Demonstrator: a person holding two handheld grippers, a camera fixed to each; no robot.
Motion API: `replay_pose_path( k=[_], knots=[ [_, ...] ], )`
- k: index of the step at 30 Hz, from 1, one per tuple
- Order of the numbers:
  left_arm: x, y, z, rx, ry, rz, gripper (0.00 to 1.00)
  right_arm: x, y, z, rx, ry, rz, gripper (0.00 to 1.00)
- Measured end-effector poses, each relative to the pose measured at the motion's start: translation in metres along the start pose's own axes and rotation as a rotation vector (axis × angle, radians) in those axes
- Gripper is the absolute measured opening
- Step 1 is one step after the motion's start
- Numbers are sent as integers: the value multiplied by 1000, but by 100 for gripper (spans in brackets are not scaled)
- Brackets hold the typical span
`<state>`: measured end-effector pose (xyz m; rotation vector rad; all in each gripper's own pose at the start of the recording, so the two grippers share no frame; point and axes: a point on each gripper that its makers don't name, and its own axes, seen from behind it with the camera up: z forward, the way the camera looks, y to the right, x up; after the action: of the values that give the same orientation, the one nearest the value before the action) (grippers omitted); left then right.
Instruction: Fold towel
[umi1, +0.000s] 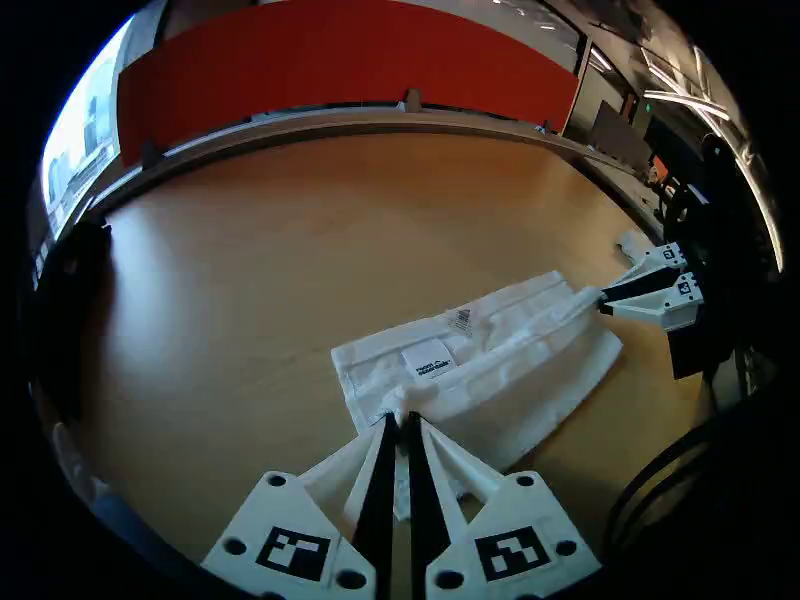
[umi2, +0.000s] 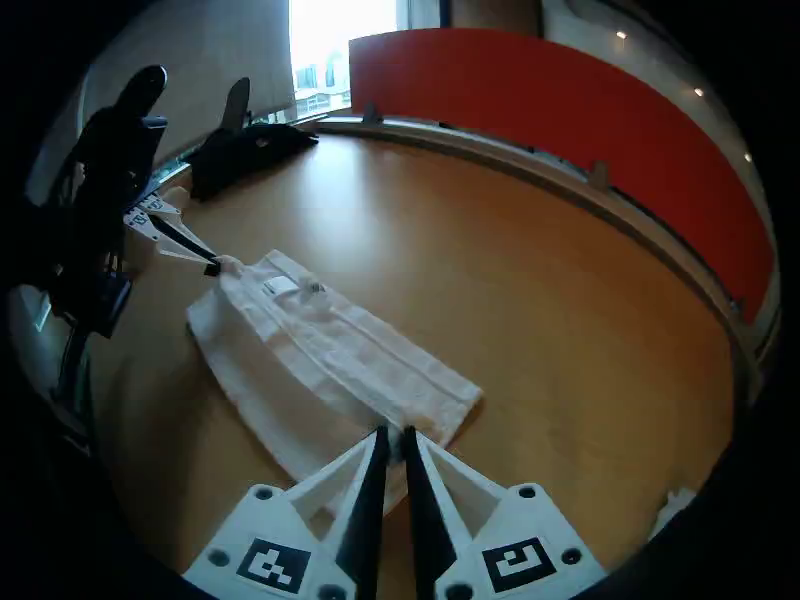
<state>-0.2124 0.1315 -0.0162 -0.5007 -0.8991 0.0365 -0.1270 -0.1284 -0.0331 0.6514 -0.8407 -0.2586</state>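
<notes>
A white towel (umi1: 520, 350) lies partly folded on the wooden table (umi1: 280, 250), with a raised ridge running along its length. In the left gripper view my left gripper (umi1: 400, 420) is shut on the near end of that ridge. At the far end, my right gripper (umi1: 603, 297) pinches the other corner. In the right gripper view the towel (umi2: 320, 340) stretches away from my right gripper (umi2: 393, 432), which is shut on its near edge. The left gripper (umi2: 212, 267) holds the far corner. A small label (umi1: 428, 358) shows on the top layer.
A red partition (umi1: 340, 60) stands along the table's far edge. A black object (umi2: 250, 148) rests on the table near the window corner. Dark chair parts (umi2: 100, 200) stand behind the left gripper. Bare wood surrounds the towel.
</notes>
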Motion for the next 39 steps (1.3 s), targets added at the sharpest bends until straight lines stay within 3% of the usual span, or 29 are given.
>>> replay_pose_path(
  k=[4, 11, 15, 20, 23, 26, 29, 31, 35, 39],
  knots=[
    [1, -4, 6, 14, -5, 1, 14, 0, 6, 6, -28, -2, -7, 26],
    [5, -14, 12, 45, -6, 21, 32, 5, 17, 13, -68, 4, -3, 58],
    [7, -24, 13, 71, -10, 39, 40, 7, 24, 15, -84, 6, 5, 63],
    [9, -32, 13, 91, -14, 47, 42, 11, 32, 15, -102, 14, 18, 65],
    [12, -36, 12, 103, -7, 49, 42, 14, 37, 13, -114, 20, 18, 71],
    [16, -38, 10, 111, 3, 55, 59, 17, 40, 12, -125, 24, 16, 72],
    [18, -36, 8, 104, 8, 62, 76, 19, 43, 10, -133, 30, 16, 81],
    [18, -34, 6, 95, 7, 61, 98, 20, 44, 8, -137, 34, 18, 87],
    [16, -30, 3, 84, 5, 49, 100, 20, 43, 4, -142, 40, 22, 95],
    [13, -28, 0, 81, 9, 37, 100, 17, 39, -1, -138, 42, 25, 96]
  ],
)
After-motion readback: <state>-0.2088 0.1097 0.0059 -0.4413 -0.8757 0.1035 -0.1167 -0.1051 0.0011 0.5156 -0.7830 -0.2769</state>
